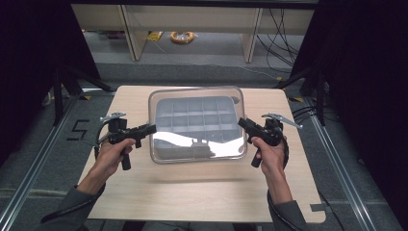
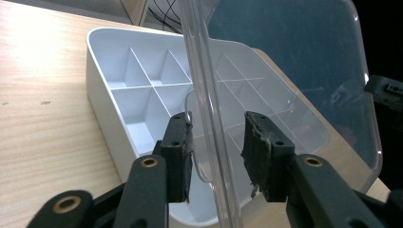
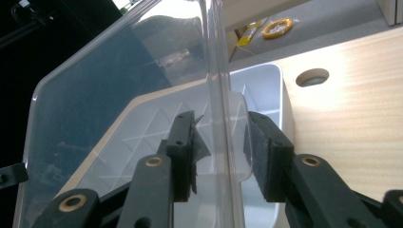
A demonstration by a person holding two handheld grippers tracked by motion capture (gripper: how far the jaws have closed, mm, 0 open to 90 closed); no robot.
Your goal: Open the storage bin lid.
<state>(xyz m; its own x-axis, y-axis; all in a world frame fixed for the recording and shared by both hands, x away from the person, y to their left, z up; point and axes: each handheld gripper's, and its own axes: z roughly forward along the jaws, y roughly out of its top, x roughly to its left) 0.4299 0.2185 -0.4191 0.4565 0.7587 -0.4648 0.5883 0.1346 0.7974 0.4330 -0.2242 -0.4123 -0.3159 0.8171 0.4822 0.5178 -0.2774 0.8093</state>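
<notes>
Where tongs (image 2: 216, 152) straddle lid (image 2: 304, 71), compartments (image 2: 142, 90) show.

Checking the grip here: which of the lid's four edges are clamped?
The left and right edges of the lid: the left gripper holds one, the right gripper the other. The near and far edges are free.

Lid (image 1: 199, 144) above box (image 1: 192, 120) (claws flanking) on table (image 1: 202, 192).

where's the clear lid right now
In the high view the clear lid is mid-table, directly over the white compartment box, gripped at its side edges by the left gripper and right gripper.
</notes>
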